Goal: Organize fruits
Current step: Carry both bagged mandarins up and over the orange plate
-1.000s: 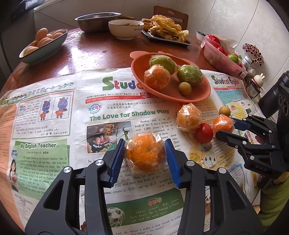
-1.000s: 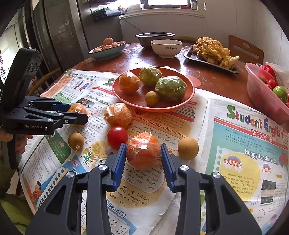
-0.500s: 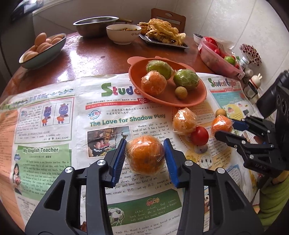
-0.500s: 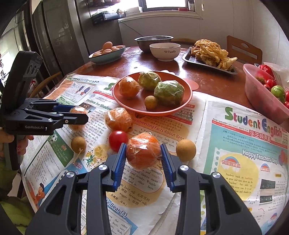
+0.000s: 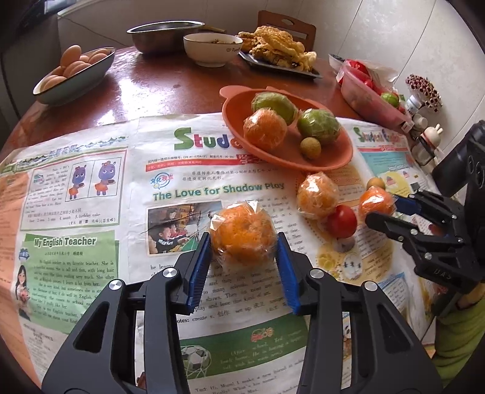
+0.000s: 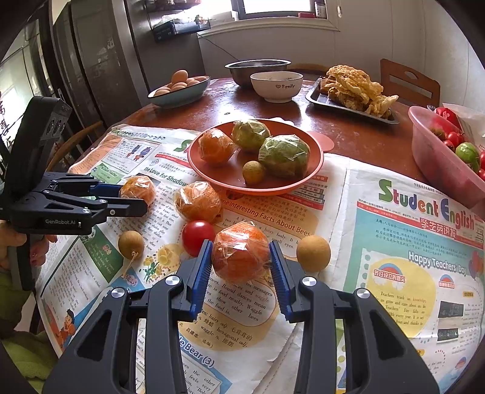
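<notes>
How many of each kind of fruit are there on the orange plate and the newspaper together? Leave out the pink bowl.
Wrapped oranges: 4
Green wrapped fruits: 2
Small brown fruits: 3
Tomato: 1
Total: 10

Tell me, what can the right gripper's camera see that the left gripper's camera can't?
Only the right wrist view shows the window and the tall dark fridge behind the table.

Only the left wrist view shows the little white figurine and the spotty flower bunch by the wall.

Both show the orange plate, the egg bowl and the red tomato. Both also show the left gripper clamped on the left orange and the right gripper clamped on the right orange.
</notes>
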A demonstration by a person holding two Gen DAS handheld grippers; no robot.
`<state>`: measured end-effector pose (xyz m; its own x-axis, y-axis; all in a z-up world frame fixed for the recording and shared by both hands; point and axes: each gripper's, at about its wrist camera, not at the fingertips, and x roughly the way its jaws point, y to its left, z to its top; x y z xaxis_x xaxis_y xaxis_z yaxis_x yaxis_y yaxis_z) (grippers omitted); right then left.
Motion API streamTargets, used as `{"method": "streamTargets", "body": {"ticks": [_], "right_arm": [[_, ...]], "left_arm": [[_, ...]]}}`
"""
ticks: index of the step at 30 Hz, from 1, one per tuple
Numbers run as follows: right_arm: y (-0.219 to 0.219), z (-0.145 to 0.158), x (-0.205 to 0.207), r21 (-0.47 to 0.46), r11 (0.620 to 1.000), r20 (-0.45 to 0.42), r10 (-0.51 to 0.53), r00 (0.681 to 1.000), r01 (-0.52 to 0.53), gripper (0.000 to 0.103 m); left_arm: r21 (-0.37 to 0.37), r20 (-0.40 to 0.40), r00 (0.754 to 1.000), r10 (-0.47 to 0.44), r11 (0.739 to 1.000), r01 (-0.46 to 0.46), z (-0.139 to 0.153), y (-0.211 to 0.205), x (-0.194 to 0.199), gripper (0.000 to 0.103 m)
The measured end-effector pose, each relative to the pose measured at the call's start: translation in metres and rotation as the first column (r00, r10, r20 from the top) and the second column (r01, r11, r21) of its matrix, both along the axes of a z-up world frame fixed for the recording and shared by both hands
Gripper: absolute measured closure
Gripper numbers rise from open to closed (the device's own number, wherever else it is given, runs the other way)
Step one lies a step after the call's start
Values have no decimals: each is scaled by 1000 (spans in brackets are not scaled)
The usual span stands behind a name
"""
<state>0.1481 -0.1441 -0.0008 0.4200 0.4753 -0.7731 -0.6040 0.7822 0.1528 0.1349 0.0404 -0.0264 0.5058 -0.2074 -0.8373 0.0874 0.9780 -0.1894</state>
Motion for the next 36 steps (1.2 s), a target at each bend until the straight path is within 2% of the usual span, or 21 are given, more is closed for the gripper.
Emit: {"method": "streamTargets", "body": {"ticks": [7,17,27,36], "right_arm": [[-4,15,5,26,1000,27,-7,1000,6,67],[-9,41,23,41,999,82,-19,996,16,67],[-13,59,43,39,999,123,-24,992,19,67],[-16,66,59,42,999,135,-33,990,27,67]], "left_arm": [[7,52,998,-22,1000,22,23,-6,7,69],[17,85,995,-54,998,53,43,-18,27,69],[16,93,992,-86,996,85,50,-37,48,69],[14,79,990,-115,993,115,44,-52,62,69]]}}
